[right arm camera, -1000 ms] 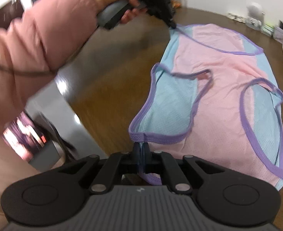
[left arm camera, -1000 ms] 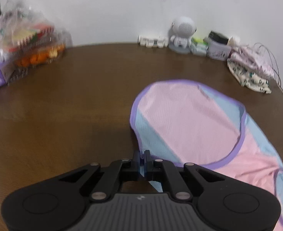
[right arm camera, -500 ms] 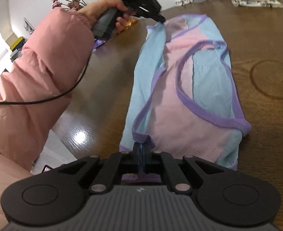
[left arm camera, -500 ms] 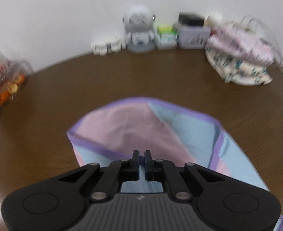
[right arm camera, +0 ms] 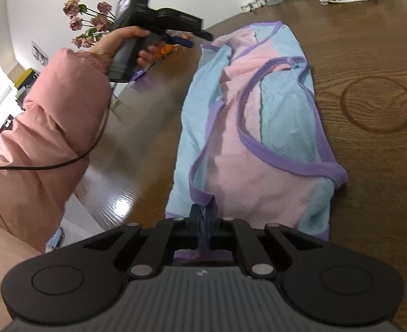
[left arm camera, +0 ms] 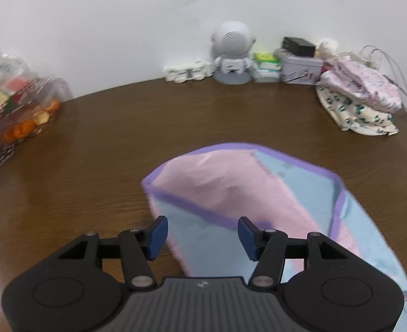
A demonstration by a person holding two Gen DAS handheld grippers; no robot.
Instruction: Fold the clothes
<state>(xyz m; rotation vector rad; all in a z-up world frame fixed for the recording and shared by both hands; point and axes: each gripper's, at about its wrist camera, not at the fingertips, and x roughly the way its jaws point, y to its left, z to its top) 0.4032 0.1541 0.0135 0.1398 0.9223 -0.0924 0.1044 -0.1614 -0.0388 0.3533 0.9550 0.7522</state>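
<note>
A pink, light-blue and purple-trimmed sleeveless top (right arm camera: 258,138) lies folded lengthwise on the brown table (right arm camera: 369,179). My right gripper (right arm camera: 202,218) is at its near end, pads close together with the purple hem pinched between them; its jaws are opening. In the left wrist view the top (left arm camera: 231,188) lies below my left gripper (left arm camera: 202,229). Those jaws are opening and stand wide apart, and the blue pads (left arm camera: 157,235) touch no cloth. From the right wrist view, the left gripper (right arm camera: 196,38) hovers by the top's far left corner, held by a hand in a pink sleeve (right arm camera: 65,105).
Folded clothes (left arm camera: 361,102) are stacked at the back right. A white robot-shaped speaker (left arm camera: 232,52), small boxes and a tin stand along the wall. A bag of snacks (left arm camera: 18,110) sits at the left. The table edge (right arm camera: 76,193) runs near the sleeve.
The top's left side was carried over onto the rest, narrowing it into a long strip. The left jaws went from shut on the cloth to wide apart. The right gripper rolled and sank.
</note>
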